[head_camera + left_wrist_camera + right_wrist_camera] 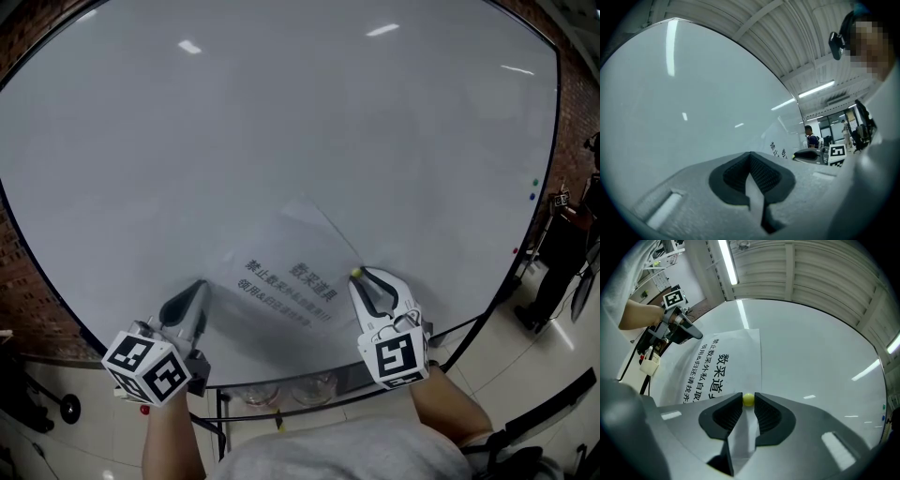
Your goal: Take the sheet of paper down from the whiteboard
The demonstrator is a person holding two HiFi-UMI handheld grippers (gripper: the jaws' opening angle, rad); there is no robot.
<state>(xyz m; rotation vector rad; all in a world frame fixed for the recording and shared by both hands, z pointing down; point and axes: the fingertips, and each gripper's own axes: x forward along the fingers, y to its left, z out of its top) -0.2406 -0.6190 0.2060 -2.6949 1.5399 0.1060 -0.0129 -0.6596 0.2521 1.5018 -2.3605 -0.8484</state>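
The right hand-held gripper is clenched on a small yellow-green ball: the right gripper view shows its 2 dark pads pressing the ball from either side at the very tips. The ball sits at the sheet of paper, on the sheet's right edge as the head view shows it. The left hand-held gripper has its jaws closed tight together, and its tip meets the sheet's far left corner. Whether it pinches the paper there cannot be told. The sheet is white and thin, printed in black Chinese characters in 3 lines, 1 large and 2 smaller. It lies against the lower middle of the whiteboard between the 2 hand-held grippers. In the head view a faint slanting crease runs up from the ball across its upper part. The board is glossy and bare above the sheet, with ceiling lights mirrored in it, and a few small coloured dots sit near its right edge. A brick wall shows beyond the board's left side.
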